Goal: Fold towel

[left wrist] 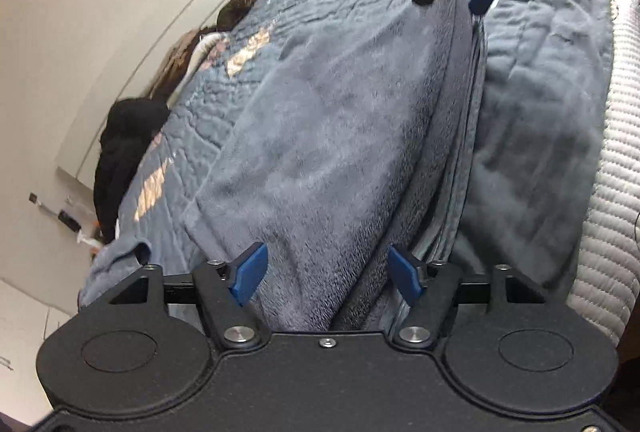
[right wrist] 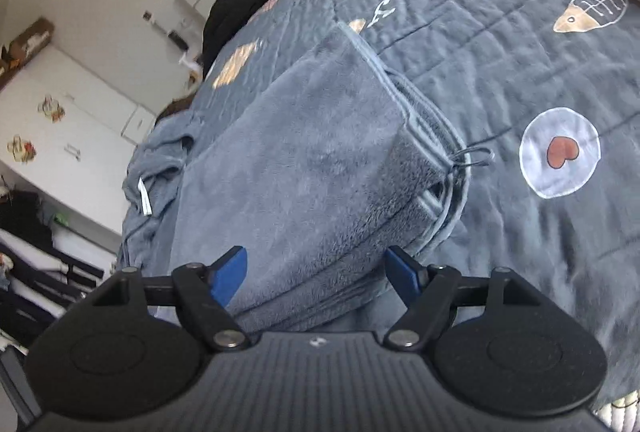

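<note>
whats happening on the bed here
A person holding a tool in each hand is folding a grey-blue towel on a bed covered by a fish-print quilt. The towel already lies folded into a thick stack with several layered edges showing along one side. Both the left tool and the right tool are open, one at each end of the stack, gripping nothing. A second, crumpled towel lies beside the folded one.

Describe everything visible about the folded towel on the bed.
The towel is grey-blue and plush, folded into a thick rectangular stack with several layered, hemmed edges showing at one side. A thin hanging loop sticks out from a corner. It lies flat on the patterned quilt. Both grippers, left gripper and right gripper, are open, holding nothing.
</note>
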